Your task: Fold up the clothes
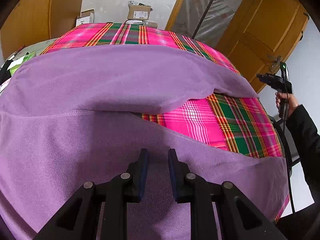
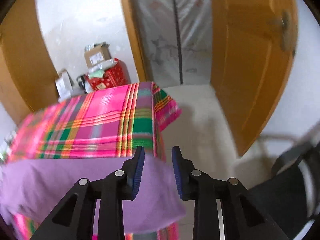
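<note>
One soft lilac fleece garment (image 1: 112, 80) spread part-folded over pink-green plaid-covered bench (image 1: 210, 120), left tongs (image 1: 158, 154) slightly parted above fleece, gripping nothing, right tongs (image 2: 158, 152) parted, empty, beside bench edge.

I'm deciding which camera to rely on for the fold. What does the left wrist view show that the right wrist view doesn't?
Only the left wrist view shows the right gripper from outside, in a hand off the table's edge, plus the purple garment's stitched hem and folded layers. Only the right wrist view shows the floor, a red box and the tablecloth's hanging corner. Both show the purple garment on the plaid tablecloth, with open jaws.
</note>
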Demonstrator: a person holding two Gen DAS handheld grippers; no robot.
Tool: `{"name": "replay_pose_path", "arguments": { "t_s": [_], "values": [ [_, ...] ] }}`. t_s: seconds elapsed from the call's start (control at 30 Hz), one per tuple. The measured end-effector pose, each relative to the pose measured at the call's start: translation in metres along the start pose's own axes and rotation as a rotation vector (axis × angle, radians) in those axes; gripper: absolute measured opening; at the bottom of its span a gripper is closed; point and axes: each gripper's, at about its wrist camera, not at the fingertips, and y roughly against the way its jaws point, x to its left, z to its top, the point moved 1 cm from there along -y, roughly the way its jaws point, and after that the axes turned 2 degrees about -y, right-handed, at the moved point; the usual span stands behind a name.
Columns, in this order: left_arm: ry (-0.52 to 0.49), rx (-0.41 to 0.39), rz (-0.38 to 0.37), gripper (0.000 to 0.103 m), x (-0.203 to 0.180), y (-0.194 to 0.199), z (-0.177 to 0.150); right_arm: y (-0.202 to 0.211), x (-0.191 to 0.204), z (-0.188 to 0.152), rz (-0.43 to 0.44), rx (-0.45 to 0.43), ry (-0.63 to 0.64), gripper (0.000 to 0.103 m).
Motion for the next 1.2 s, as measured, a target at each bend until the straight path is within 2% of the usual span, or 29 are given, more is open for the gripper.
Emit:
{"name": "replay_pose_path", "arguments": {
  "t_s": [0.13, 0.2, 0.33, 0.43, 0.5, 0.53, 0.63, 0.67, 0.7, 0.77, 1.0, 1.07, 1.17, 1.2],
  "values": [
    [-0.004, -0.004, -0.002, 0.024, -0.001, -0.001, 0.0, 0.002, -0.015, -0.03, 0.091, 0.062, -0.114, 0.03],
    [-0.009, -0.002, 0.003, 0.025, -0.003, -0.001, 0.001, 0.003, -0.01, -0.044, 0.129, 0.083, -0.095, 0.031],
    [-0.018, 0.006, 0.013, 0.025, -0.004, -0.001, 0.001, -0.011, -0.001, -0.059, 0.105, 0.159, -0.045, 0.031],
    [-0.014, 0.008, 0.012, 0.025, -0.004, -0.001, 0.001, -0.015, -0.007, -0.063, 0.1, 0.164, -0.109, 0.043],
    [-0.014, 0.007, 0.013, 0.025, -0.004, -0.001, 0.001, -0.018, -0.006, -0.065, 0.126, 0.174, -0.119, 0.043],
    [-0.014, 0.006, 0.014, 0.025, -0.005, -0.001, 0.001, -0.018, -0.003, -0.066, 0.13, 0.171, -0.103, 0.04],
    [-0.012, 0.005, 0.015, 0.025, -0.005, -0.002, 0.001, -0.015, 0.005, -0.067, 0.102, 0.145, -0.043, 0.032],
    [-0.011, 0.004, 0.014, 0.025, -0.005, -0.002, 0.001, -0.013, 0.005, -0.067, 0.096, 0.138, -0.04, 0.025],
    [-0.009, 0.004, 0.013, 0.025, -0.005, -0.002, 0.001, -0.012, 0.002, -0.066, 0.093, 0.13, -0.042, 0.014],
    [-0.007, 0.006, 0.01, 0.025, -0.004, -0.002, 0.002, -0.01, -0.001, -0.06, 0.091, 0.117, -0.034, 0.008],
    [-0.011, 0.023, 0.014, 0.025, -0.004, -0.001, 0.003, -0.006, 0.012, -0.038, 0.03, 0.084, 0.044, 0.007],
    [-0.004, 0.03, 0.015, 0.025, -0.002, 0.002, 0.004, -0.005, 0.009, -0.034, -0.021, 0.074, 0.037, 0.007],
    [-0.003, 0.015, 0.017, 0.025, 0.001, 0.01, 0.009, 0.002, 0.002, -0.035, -0.166, 0.076, 0.037, 0.011],
    [-0.005, 0.001, 0.017, 0.025, 0.001, 0.014, 0.013, 0.007, 0.006, -0.037, -0.168, 0.066, 0.042, 0.012]
  ]
}}
